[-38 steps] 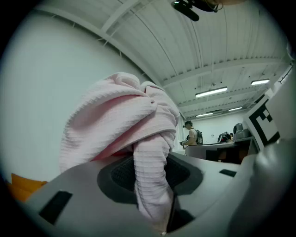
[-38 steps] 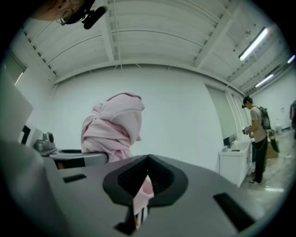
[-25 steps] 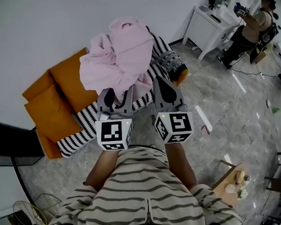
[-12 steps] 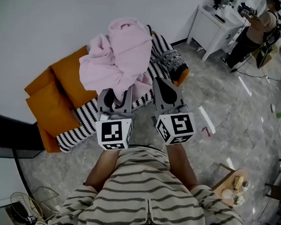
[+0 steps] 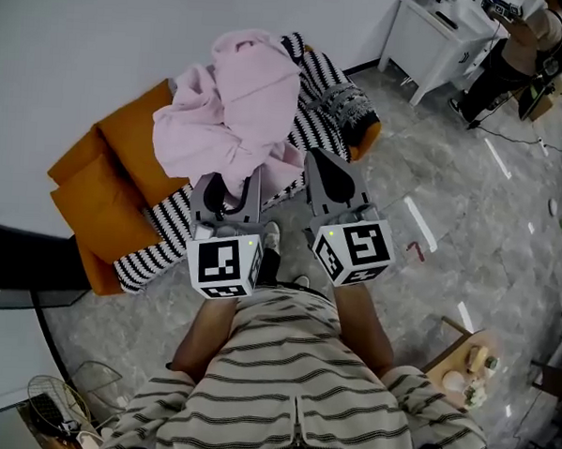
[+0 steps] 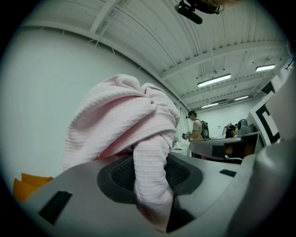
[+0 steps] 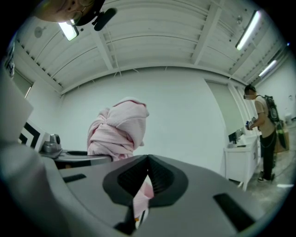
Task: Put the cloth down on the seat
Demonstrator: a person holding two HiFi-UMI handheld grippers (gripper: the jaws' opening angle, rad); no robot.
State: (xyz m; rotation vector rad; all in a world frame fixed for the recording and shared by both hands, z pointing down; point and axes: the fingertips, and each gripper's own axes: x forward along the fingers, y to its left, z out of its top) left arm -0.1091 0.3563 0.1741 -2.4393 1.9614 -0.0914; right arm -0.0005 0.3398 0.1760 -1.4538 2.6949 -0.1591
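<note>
Cloth (image 5: 236,104) is bunched above the seat (image 5: 108,214), clamped in the jaws of left gripper (image 5: 233,181) and right gripper (image 5: 324,165).

Your right gripper (image 7: 147,162) has its jaws closed on a thin pink fold of the cloth (image 7: 118,129). The bulk of the cloth bunches up beyond the jaws to the left, against a white wall. At far right a person (image 7: 262,134) stands beside a white table (image 7: 240,159).
</note>
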